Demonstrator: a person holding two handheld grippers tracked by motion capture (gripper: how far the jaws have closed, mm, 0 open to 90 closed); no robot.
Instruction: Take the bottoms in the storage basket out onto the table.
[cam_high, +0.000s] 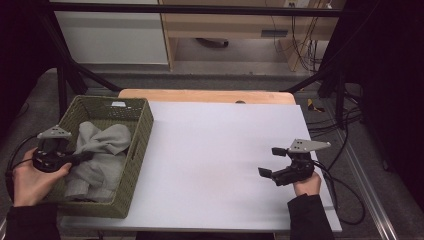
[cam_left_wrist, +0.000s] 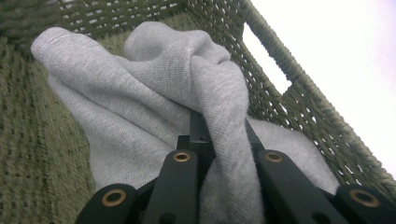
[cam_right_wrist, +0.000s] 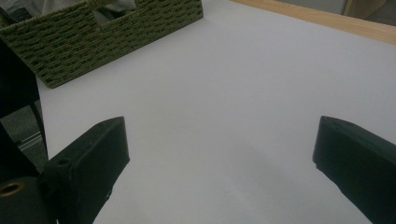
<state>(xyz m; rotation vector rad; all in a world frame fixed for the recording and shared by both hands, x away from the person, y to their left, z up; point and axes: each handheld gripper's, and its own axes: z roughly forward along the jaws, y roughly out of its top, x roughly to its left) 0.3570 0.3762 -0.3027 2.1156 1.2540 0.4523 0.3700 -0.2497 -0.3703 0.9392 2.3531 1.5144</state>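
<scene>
The room around my table (cam_high: 215, 150) is dim, and the corners of the high view fall into black. The white table top takes the light from above and looks soft, with faint shadow under my right gripper (cam_high: 272, 161). In my left gripper view the table burns out to pure white glare behind the basket (cam_left_wrist: 299, 84), and the near jaws are blurred
</scene>
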